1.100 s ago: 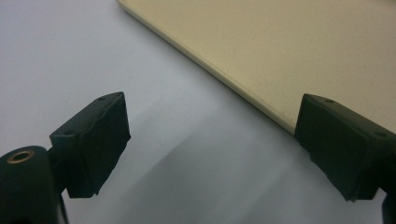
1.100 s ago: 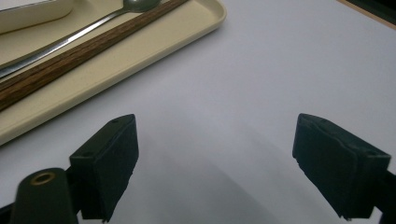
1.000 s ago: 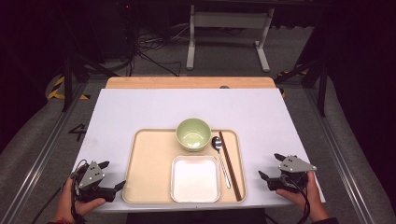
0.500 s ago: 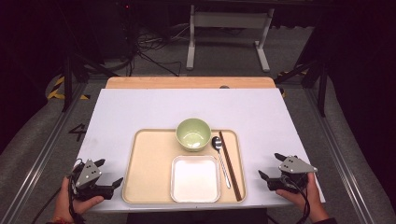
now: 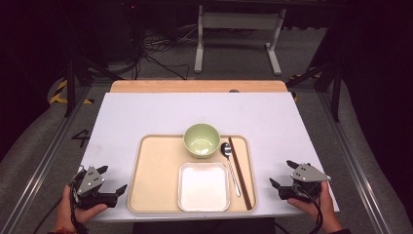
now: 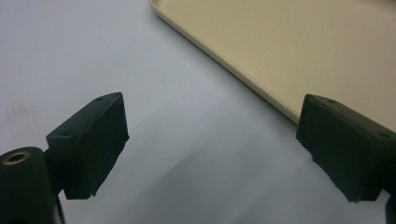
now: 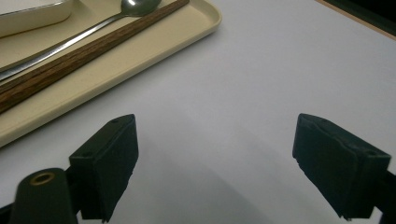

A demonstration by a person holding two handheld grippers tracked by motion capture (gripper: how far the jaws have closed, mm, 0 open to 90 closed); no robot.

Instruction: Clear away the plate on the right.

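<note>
Bright overhead light falls evenly on the white table [image 5: 146, 117]; the room beyond is dark. Soft shadows spread under each gripper's jaws, which look slightly blurred up close.

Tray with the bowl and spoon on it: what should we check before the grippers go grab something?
1. Left gripper open, nothing between its jaws: ok.
2. Right gripper open and holding nothing: ok.
3. Green bowl upright on the tray: ok.
4. Spoon and chopsticks lie side by side along the tray's right part, reachable from the right: ok.
5. White square dish sits flat at the tray's near edge: ok.
6. Whether the bowl holds anything: looks empty, cannot tell for sure.
</note>
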